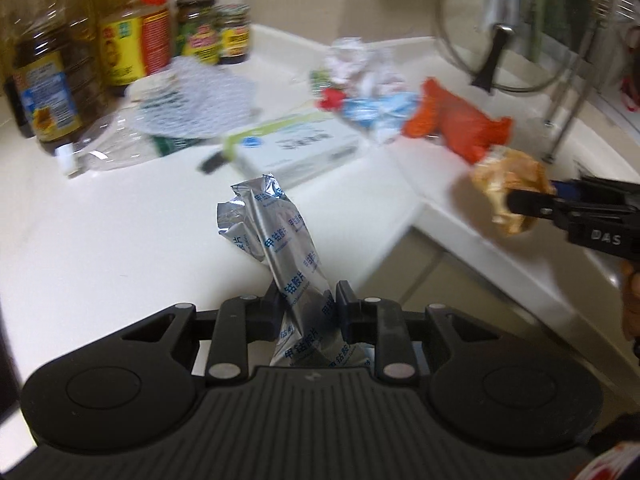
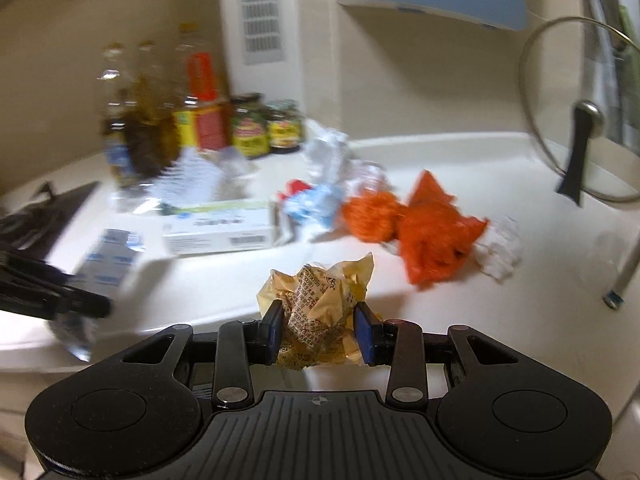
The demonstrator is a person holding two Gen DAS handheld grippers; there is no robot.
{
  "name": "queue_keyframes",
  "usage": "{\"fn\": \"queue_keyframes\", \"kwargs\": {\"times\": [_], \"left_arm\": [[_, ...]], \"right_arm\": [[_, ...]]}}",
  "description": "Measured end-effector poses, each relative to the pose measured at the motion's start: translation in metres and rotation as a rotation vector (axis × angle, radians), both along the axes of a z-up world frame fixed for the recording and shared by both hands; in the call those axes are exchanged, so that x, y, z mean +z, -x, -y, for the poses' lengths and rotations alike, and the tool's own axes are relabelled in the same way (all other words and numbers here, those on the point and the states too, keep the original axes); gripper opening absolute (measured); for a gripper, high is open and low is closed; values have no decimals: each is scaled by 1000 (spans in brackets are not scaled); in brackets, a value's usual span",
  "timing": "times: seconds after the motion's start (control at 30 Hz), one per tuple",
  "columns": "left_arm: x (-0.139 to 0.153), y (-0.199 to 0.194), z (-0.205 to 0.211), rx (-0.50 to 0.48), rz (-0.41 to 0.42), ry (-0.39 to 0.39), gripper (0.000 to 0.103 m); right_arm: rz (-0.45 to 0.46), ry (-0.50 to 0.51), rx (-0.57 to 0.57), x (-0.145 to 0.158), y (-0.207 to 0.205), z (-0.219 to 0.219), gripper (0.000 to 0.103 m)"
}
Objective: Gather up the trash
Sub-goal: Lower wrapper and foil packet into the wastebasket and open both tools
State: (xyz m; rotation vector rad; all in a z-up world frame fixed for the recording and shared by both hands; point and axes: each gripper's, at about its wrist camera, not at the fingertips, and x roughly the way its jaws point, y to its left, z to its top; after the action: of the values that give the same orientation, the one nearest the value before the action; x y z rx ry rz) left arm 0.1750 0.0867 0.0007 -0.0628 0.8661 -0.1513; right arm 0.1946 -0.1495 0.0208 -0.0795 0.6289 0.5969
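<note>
A crumpled silver foil pack (image 1: 280, 232) with blue print stands up between the pads of my left gripper (image 1: 310, 296), which is shut on it above the white counter (image 1: 100, 240). My right gripper (image 2: 320, 316) is shut on a crumpled yellow wrapper (image 2: 320, 292). In the left wrist view the right gripper (image 1: 520, 204) reaches in from the right with the yellow wrapper (image 1: 508, 176). The right wrist view shows the left gripper (image 2: 92, 304) blurred at the left edge with the silver pack (image 2: 108, 256).
More litter lies on the counter: a white box (image 1: 296, 148), an orange bag (image 1: 452, 120), a blue-white wrapper (image 1: 376, 108), crumpled white paper (image 1: 356, 60) and a flattened clear bottle (image 1: 120, 148). Oil bottles and jars (image 1: 120, 40) line the back left. A glass lid (image 1: 500, 40) leans at the right.
</note>
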Motion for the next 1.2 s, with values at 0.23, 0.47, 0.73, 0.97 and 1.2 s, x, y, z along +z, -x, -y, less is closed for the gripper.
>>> {"fn": "queue_keyframes", "kwargs": {"times": [0.23, 0.47, 0.73, 0.97, 1.2], "left_arm": [[-8, 25, 37, -145, -34, 14, 24], [-40, 47, 51, -201, -124, 41, 24], [-89, 47, 62, -210, -211, 24, 24], [-128, 43, 69, -227, -268, -47, 24], [-153, 38, 67, -245, -313, -52, 24]], "right_arm": [[3, 45, 100, -1, 43, -12, 38], [-60, 127, 154, -32, 74, -28, 38], [-172, 192, 130, -80, 75, -33, 38], [-209, 264, 128, -118, 72, -35, 38], [-245, 313, 120, -155, 69, -35, 38]]}}
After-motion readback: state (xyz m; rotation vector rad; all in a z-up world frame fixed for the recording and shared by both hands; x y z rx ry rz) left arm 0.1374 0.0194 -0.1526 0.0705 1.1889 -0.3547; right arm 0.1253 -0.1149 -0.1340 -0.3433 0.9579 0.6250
